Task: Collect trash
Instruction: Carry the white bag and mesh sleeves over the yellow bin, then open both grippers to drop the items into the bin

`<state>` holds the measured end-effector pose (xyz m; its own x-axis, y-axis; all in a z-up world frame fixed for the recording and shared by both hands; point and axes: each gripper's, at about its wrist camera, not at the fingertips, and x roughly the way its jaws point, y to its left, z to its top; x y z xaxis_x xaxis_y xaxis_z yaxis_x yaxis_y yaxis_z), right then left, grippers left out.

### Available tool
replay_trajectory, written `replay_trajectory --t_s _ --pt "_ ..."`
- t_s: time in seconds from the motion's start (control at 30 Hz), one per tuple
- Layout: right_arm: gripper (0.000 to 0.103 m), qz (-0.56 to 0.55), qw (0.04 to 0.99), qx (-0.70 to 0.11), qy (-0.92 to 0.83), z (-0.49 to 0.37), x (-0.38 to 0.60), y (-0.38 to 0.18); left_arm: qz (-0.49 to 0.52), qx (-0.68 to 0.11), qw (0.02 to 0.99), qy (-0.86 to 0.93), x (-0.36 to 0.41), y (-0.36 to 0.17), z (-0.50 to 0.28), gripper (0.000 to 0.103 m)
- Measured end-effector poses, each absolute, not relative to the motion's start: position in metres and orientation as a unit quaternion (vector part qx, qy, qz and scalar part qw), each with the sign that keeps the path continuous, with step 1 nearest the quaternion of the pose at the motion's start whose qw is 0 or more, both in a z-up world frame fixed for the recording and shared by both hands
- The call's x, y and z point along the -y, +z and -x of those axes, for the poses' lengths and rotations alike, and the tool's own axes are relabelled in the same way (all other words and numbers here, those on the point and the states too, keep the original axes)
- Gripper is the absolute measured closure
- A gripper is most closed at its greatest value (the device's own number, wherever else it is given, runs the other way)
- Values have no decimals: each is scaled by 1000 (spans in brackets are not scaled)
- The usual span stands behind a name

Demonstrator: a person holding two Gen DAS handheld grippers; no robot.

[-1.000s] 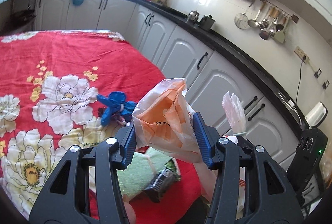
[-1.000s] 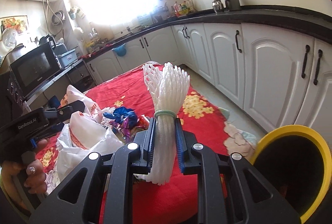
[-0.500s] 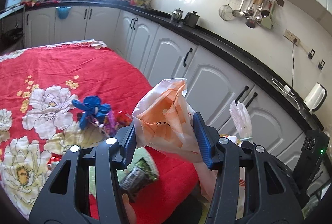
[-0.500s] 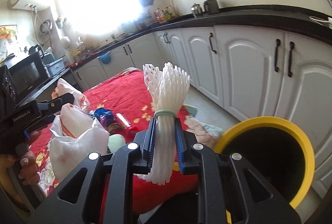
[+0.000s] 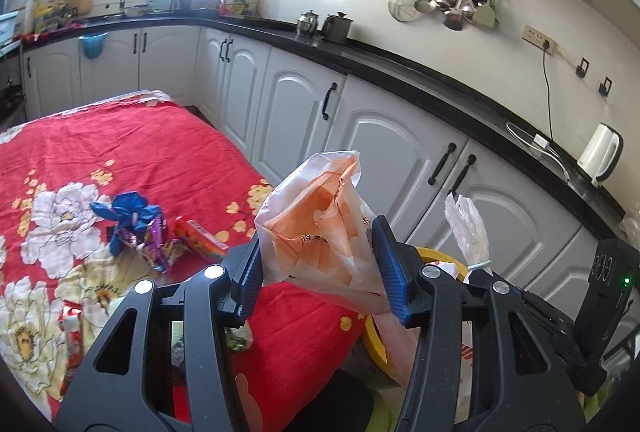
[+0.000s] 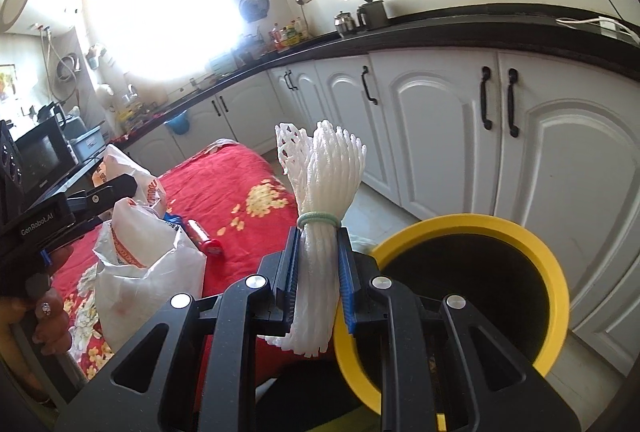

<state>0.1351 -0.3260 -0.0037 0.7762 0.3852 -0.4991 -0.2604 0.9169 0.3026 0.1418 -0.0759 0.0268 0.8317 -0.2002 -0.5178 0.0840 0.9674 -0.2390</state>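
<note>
My left gripper point(image 5: 322, 270) is shut on a crumpled white-and-orange plastic bag point(image 5: 320, 232), held above the table's right edge. My right gripper point(image 6: 318, 278) is shut on a bundle of white foam fruit netting point(image 6: 324, 192) tied with a green band, held beside the rim of a yellow-rimmed black trash bin point(image 6: 460, 288). The bin's yellow rim point(image 5: 430, 254) shows behind the bag in the left wrist view, and so does the netting point(image 5: 468, 228). The bag point(image 6: 140, 256) and left gripper point(image 6: 80, 208) show at the left of the right wrist view.
A table with a red floral cloth point(image 5: 100, 152) holds a blue wrapper point(image 5: 128, 212), a red packet point(image 5: 200, 238) and other small trash. White cabinets point(image 5: 380, 144) under a black counter run along the right. The bin stands on the floor between table and cabinets.
Both grippers have moved right, off the table toward the bin, each keeping its load. The bin now fills more of the right wrist view.
</note>
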Motion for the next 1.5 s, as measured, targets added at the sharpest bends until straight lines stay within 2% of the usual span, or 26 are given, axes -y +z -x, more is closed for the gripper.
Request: replay_trajectory --t_s 0.5,1.5 --pt "85 -139 939 -288 127 -129 377 -18 49 -281 954 -92 134 13 -154 60" --pt "85 -175 924 -333 71 -140 429 -74 -25 -322 941 -102 216 -56 -185 59"
